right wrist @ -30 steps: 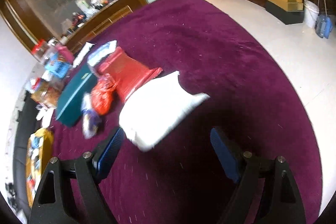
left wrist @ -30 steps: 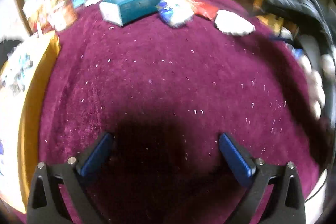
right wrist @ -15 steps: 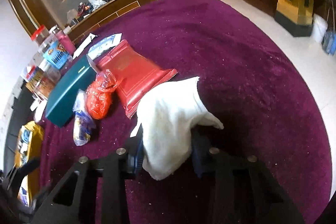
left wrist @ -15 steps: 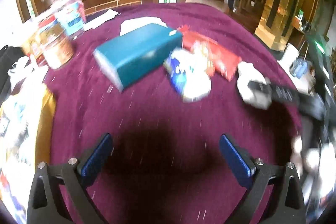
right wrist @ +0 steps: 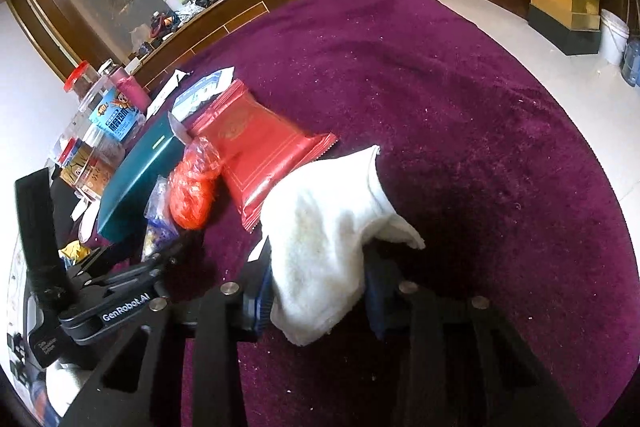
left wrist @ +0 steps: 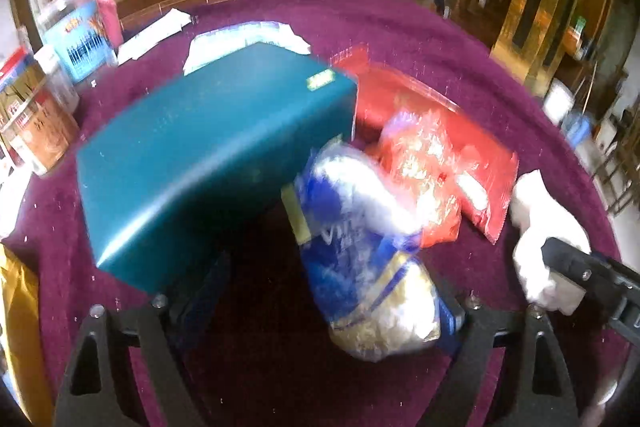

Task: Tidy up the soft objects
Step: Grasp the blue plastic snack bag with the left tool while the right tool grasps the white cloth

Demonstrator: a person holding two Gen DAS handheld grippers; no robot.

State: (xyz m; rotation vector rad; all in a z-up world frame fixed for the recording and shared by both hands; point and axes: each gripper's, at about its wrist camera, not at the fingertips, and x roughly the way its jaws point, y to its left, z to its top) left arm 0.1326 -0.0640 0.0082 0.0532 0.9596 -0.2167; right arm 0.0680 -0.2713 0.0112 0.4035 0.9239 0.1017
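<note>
My right gripper point(right wrist: 316, 291) is shut on a white cloth point(right wrist: 328, 223) lying on the purple tablecloth; the cloth also shows in the left wrist view point(left wrist: 548, 227). My left gripper point(left wrist: 320, 303) is open, its fingers either side of a blue-and-white soft bag point(left wrist: 360, 259), which also shows in the right wrist view point(right wrist: 158, 223). Its left finger is partly hidden under a teal box point(left wrist: 212, 163). A red plastic bag point(left wrist: 424, 163) and a flat red packet point(right wrist: 256, 143) lie just behind.
Jars and snack tubs point(left wrist: 76, 27) stand at the table's left edge point(right wrist: 92, 131). A white-blue packet point(left wrist: 248, 35) lies behind the teal box. A yellow item point(left wrist: 16, 307) sits at the near left. The table's right edge drops to the floor point(right wrist: 568, 75).
My right gripper closed on the white cloth. My left gripper moved forward to the teal box and the blue-and-white bag, which now sits between its open fingers.
</note>
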